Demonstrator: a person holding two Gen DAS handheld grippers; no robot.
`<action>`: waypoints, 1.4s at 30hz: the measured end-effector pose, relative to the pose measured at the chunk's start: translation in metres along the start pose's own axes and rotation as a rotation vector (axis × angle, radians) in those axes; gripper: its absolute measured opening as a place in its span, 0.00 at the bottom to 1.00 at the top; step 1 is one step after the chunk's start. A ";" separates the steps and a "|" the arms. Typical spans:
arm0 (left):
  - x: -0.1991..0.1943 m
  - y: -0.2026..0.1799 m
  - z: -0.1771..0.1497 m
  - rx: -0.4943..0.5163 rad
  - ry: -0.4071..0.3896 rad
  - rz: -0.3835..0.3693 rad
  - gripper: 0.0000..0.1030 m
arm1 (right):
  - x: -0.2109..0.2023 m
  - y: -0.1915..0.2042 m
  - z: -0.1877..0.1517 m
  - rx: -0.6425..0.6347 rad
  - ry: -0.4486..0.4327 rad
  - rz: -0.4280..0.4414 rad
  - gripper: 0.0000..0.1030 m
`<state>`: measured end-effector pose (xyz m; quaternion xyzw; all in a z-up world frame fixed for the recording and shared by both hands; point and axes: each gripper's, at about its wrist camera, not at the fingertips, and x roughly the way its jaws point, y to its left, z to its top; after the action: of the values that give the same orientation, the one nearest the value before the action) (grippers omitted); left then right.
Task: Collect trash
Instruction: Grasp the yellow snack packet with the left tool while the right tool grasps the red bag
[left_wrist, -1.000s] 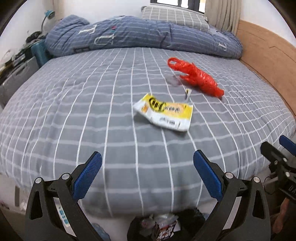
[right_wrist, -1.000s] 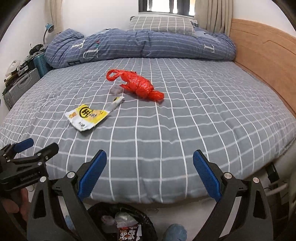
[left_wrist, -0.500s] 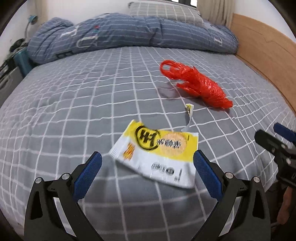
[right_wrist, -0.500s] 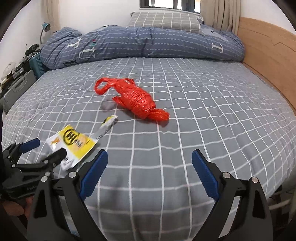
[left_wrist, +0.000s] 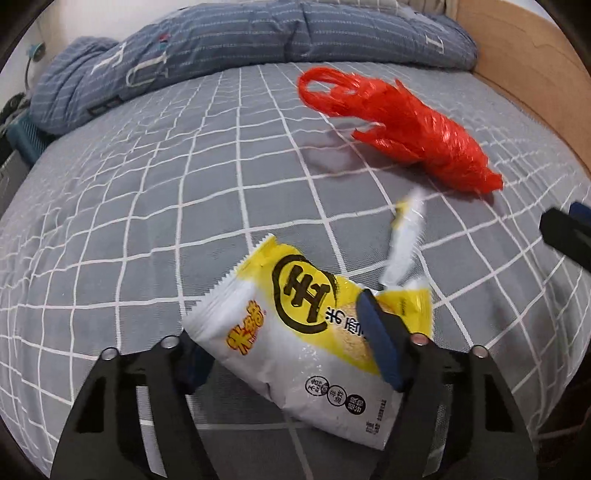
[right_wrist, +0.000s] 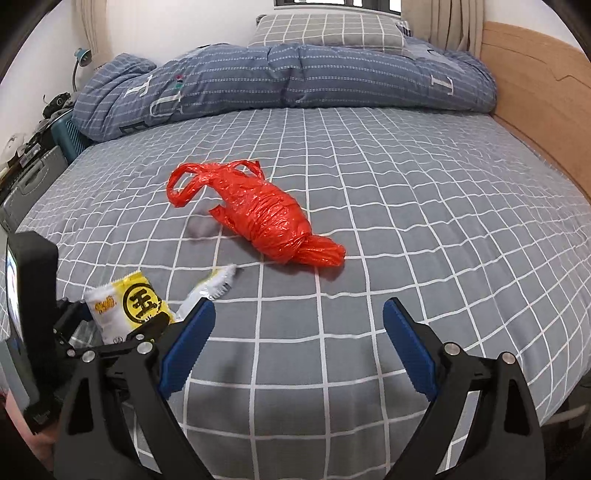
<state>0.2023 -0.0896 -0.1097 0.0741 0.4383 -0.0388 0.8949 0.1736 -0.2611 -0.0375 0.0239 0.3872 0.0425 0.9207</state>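
Down on the grey bedsheet with white grid lines (left_wrist: 155, 206), the left gripper (left_wrist: 284, 343) is closing its blue-padded jaws around a yellow-and-white crinkled snack wrapper (left_wrist: 295, 325); the wrapper sits between them, the right pad against its edge and its torn-off strip (left_wrist: 404, 240) sticking up. Just beyond lies a crumpled red plastic bag (right_wrist: 266, 218), untouched. The right gripper (right_wrist: 297, 343) hovers over bare sheet near that bag, jaws spread wide and empty.
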 end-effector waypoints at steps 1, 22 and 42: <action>0.001 -0.003 -0.001 0.017 -0.001 0.008 0.59 | 0.000 -0.001 0.000 0.001 -0.001 -0.001 0.86; -0.029 0.046 0.034 -0.084 -0.094 0.003 0.01 | 0.042 0.021 0.040 -0.074 -0.011 0.012 0.86; -0.018 0.085 0.051 -0.140 -0.069 0.033 0.01 | 0.101 0.038 0.060 -0.058 0.094 0.029 0.37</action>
<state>0.2424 -0.0145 -0.0561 0.0171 0.4077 0.0041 0.9130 0.2842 -0.2145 -0.0642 0.0007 0.4282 0.0680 0.9011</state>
